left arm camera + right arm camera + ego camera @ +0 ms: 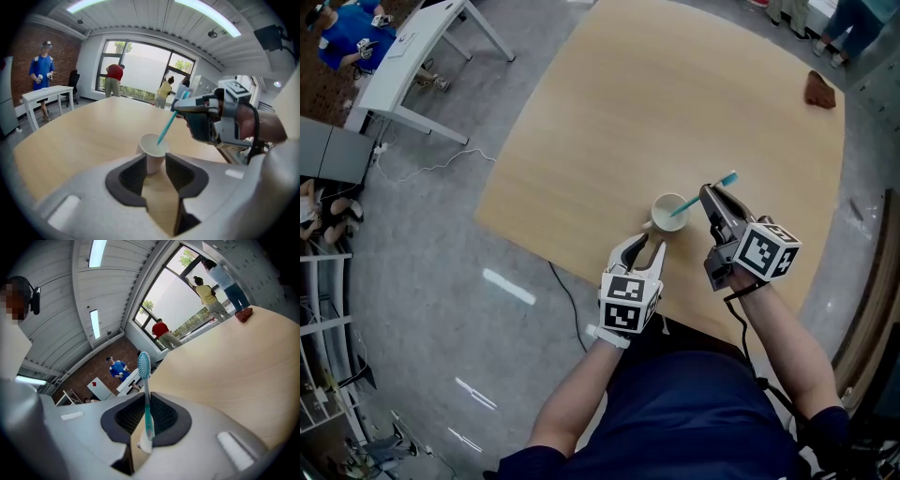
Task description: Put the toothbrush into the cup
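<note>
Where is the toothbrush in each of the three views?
Head view: toothbrush right of centre, slanting from the right gripper to the cup.
Left gripper view: centre, slanting down to the cup's mouth.
Right gripper view: lower centre, upright between the jaws.
Shared landmark: the wooden table.

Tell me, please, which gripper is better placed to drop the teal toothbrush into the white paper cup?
Right: the right gripper grips the toothbrush, its end over the cup; the left gripper holds that cup.
</note>
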